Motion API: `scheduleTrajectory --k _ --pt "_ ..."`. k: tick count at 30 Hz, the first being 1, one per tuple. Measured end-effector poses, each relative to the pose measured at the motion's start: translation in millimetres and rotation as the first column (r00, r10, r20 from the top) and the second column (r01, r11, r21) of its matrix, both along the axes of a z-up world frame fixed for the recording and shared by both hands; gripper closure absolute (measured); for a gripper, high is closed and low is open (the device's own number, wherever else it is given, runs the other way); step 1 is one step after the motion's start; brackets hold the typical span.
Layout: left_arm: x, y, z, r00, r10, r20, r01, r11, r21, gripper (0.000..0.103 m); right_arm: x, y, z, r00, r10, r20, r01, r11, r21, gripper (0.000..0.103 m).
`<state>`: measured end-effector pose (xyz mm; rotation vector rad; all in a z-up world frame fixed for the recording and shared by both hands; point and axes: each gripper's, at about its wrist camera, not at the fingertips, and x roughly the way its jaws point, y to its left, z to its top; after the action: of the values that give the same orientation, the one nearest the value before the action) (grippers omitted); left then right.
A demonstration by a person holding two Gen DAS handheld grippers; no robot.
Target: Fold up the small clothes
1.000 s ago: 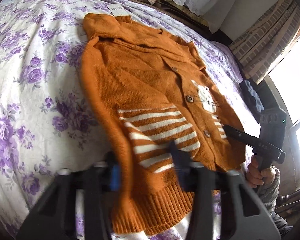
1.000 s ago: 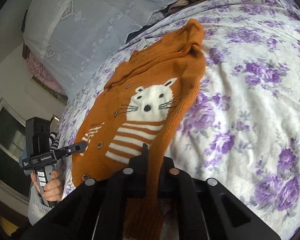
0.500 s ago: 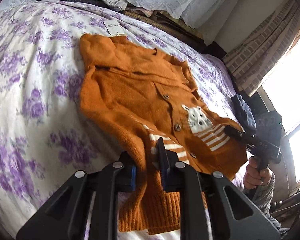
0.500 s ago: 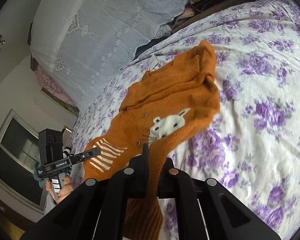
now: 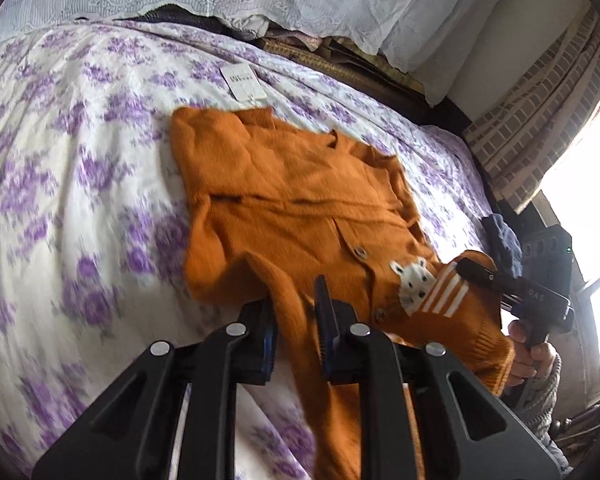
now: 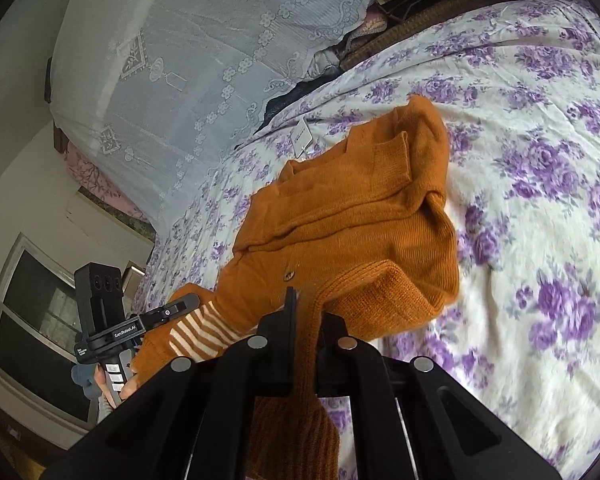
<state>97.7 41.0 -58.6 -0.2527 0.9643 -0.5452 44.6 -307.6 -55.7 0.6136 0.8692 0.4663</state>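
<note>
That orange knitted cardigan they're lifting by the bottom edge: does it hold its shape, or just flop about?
Probably floppy: the orange cardigan sags and creases between the left gripper and the right gripper, and its hem droops below both. The thick knit looks unlikely to slip from the pads. It seems light, since two small pinches lift it.

Window glare (image 5: 588,216), blurred fisheye edges

Purple-flowered bed (image 5: 80,184) under orange cardigan (image 5: 284,208), tag (image 5: 243,81)
</note>
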Motion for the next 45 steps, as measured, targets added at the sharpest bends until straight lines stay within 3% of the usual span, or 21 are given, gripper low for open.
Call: scheduleTrajectory --k 11,25,31,36,40,43,45 --pt "27 -7 0 1.000 -0.004 -0.008 0.004 0.999 -0.034 0.094 32 5 12 1.000 -0.003 0.002 0.003 1.000 0.013 0.097" --pt "82 4 8 0.997 0.079 -0.003 -0.079 0.994 -0.077 0.096 91 0 10 0.998 -0.042 -0.035 0.044 0.998 0.053 0.097" --pt "121 7 -5 0.992 0.125 -0.033 -0.128 0.989 -0.075 0.096 122 -16 -8 0.991 -0.109 -0.082 0.116 0.990 0.082 0.097" --pt "152 3 -22 0.986 0.161 -0.054 -0.163 0.986 -0.043 0.096 150 -44 -40 0.965 -0.193 -0.179 0.221 0.963 0.153 0.097" --pt "156 7 -35 0.982 0.172 -0.072 -0.175 0.983 -0.046 0.096 165 -53 -66 0.955 -0.173 -0.241 0.230 0.945 0.233 0.097" --pt "140 15 -25 0.988 0.155 -0.022 -0.156 0.988 -0.021 0.096 162 -56 -67 0.962 -0.146 -0.231 0.205 0.945 0.255 0.092" --pt "124 21 -11 0.990 0.138 0.030 -0.138 0.990 0.006 0.096 157 -60 -61 0.966 -0.148 -0.214 0.204 0.942 0.268 0.072"
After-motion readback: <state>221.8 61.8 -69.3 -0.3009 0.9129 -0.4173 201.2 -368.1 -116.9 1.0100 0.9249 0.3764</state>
